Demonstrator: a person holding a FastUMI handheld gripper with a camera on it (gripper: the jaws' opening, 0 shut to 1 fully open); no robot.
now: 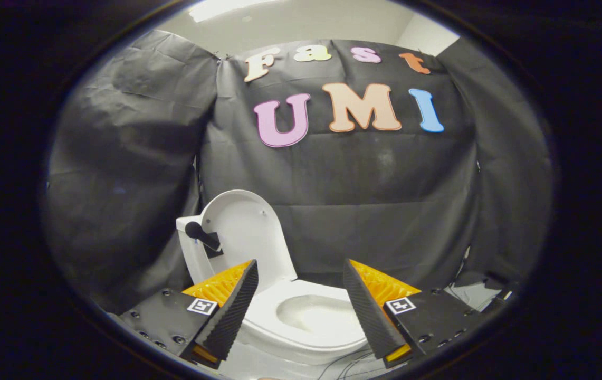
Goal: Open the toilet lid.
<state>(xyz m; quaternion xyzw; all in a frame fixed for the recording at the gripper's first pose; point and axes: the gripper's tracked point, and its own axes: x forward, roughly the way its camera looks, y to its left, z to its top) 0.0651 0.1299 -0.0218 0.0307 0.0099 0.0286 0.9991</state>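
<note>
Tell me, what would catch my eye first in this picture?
A white toilet stands against the black cloth wall, its bowl showing between and just beyond the gripper's two fingers. Its lid already stands upright behind the bowl, with a dark handle sticking out beside it. The fingers are spread wide apart and touch nothing.

claw (299, 287): fingers apart, nothing between | ahead: raised lid (250, 232), open bowl (316, 316)
</note>
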